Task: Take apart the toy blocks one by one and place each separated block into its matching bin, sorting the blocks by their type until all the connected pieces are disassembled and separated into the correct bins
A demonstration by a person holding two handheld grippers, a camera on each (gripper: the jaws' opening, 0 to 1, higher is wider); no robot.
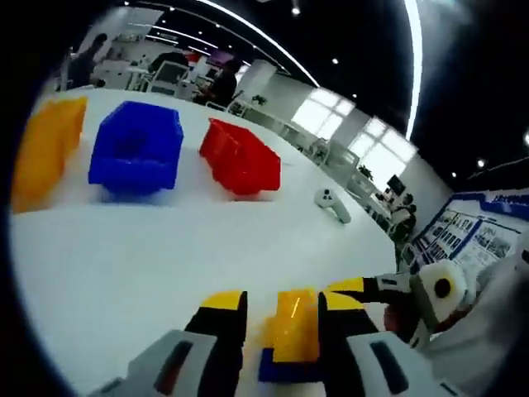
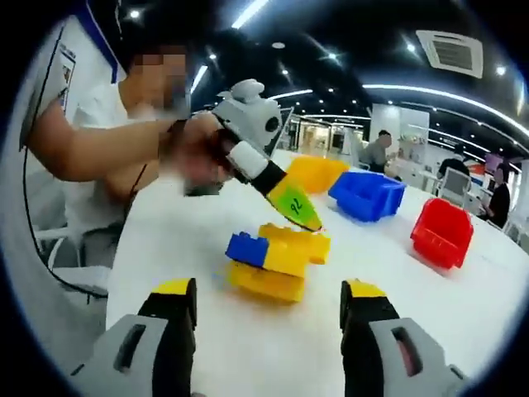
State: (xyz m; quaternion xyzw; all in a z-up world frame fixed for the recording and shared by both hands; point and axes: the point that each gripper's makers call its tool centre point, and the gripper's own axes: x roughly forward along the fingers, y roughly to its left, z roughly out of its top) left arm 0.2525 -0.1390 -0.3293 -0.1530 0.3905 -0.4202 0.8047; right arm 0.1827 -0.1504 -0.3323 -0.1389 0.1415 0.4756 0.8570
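I find the block cluster [image 2: 277, 260] resting on the white table [image 2: 463, 314]: yellow pieces stacked together with one blue block [image 2: 248, 248] attached at the side of the cluster nearest the person [image 2: 91, 141]. In the left gripper view the cluster [image 1: 293, 331] sits between my left gripper's [image 1: 281, 327] yellow-tipped jaws, which stand close against the yellow piece on either side; I cannot tell whether they actually clamp it. In the right gripper view that same gripper [image 2: 289, 203] reaches down to the top of the cluster from the person's side. My right gripper [image 2: 269, 310] stands wide apart with nothing between its jaws, just short of the cluster. Beyond the cluster stand three bins in a row: yellow bin [image 1: 45, 149], blue bin [image 1: 136, 149], red bin [image 1: 240, 157]. A white handheld controller [image 1: 333, 205] lies past the red bin, well apart from the cluster.
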